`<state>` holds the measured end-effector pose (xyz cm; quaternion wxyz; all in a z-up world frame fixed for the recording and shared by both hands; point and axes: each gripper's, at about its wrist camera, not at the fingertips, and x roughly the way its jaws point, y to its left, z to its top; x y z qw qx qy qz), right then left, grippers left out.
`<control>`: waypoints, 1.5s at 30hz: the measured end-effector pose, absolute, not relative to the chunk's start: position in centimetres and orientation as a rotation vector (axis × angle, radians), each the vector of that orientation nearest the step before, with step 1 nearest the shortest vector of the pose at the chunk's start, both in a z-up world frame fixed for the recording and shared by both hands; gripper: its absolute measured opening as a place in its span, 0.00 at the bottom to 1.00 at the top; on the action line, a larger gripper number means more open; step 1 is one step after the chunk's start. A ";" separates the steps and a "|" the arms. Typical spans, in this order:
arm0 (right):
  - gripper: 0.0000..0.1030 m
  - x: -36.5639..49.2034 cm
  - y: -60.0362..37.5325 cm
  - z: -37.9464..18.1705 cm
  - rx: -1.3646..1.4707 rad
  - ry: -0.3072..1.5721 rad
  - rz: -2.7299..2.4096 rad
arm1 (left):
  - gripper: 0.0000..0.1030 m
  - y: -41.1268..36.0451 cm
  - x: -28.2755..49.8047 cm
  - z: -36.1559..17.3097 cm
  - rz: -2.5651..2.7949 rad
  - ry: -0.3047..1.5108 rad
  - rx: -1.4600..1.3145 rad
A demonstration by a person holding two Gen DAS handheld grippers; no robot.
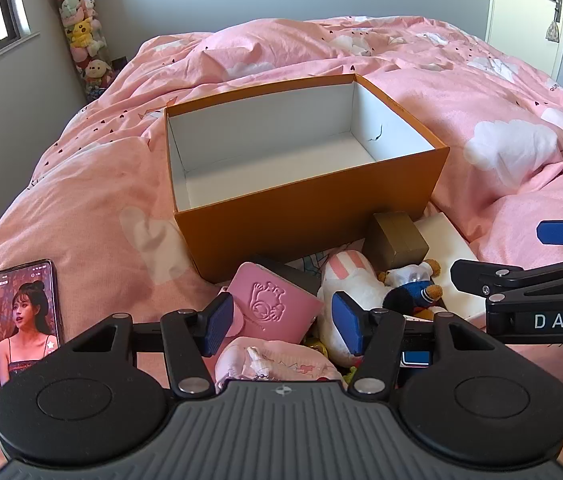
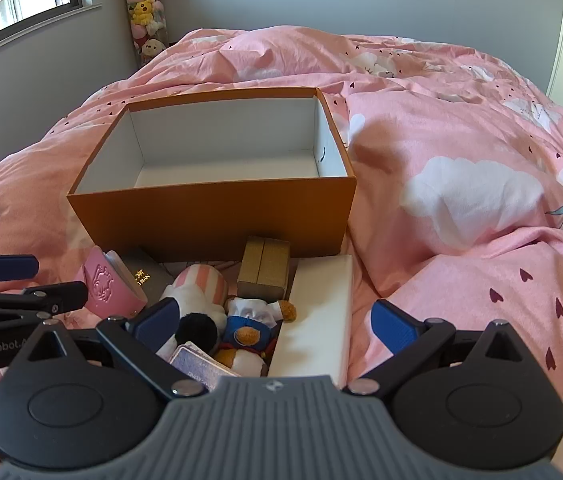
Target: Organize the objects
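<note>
From where I sat, nothing had gone into the orange box (image 1: 309, 216) yet: its white inside was bare, and it stood open on the pink bed (image 1: 81, 184), toward the middle of the cover. Everything to be sorted lay in a heap against the box's near wall, at my edge of the bed: a pink embossed pouch (image 1: 277, 306), a white and pink striped plush (image 2: 201, 292), a small bear doll in blue (image 2: 249, 320), a gold carton (image 2: 263, 266) touching the box, a flat white slab (image 2: 317, 316) beside it, and a dark booklet (image 2: 149, 276). So the whole job was left, I judged. My left tongs (image 1: 283, 322) hung released over the pouch and plush, gripping nothing; my right tongs (image 2: 277, 322) gaped at their widest above the bear and the slab, also empty. A phone (image 1: 25, 320) with its screen lit lay apart near the bed's left edge (not part of the heap, I guessed). The heap was tangled, so any pick risked dragging a neighbour, and the two tongs crowded each other.
</note>
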<state>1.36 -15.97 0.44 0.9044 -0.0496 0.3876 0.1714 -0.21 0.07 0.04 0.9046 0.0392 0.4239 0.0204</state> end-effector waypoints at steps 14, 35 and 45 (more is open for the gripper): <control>0.99 1.5 -15.8 0.4 -0.099 0.821 0.361 | 0.65 0.1 -0.3 0.0 0.042 0.877 0.085; 0.90 2.8 -15.2 0.1 -0.085 0.886 0.454 | 0.55 2.8 0.6 0.4 -0.004 0.946 0.025; 0.53 5.7 -12.6 -0.7 -0.059 1.005 0.629 | 0.52 5.1 1.8 -0.7 -0.024 1.031 0.005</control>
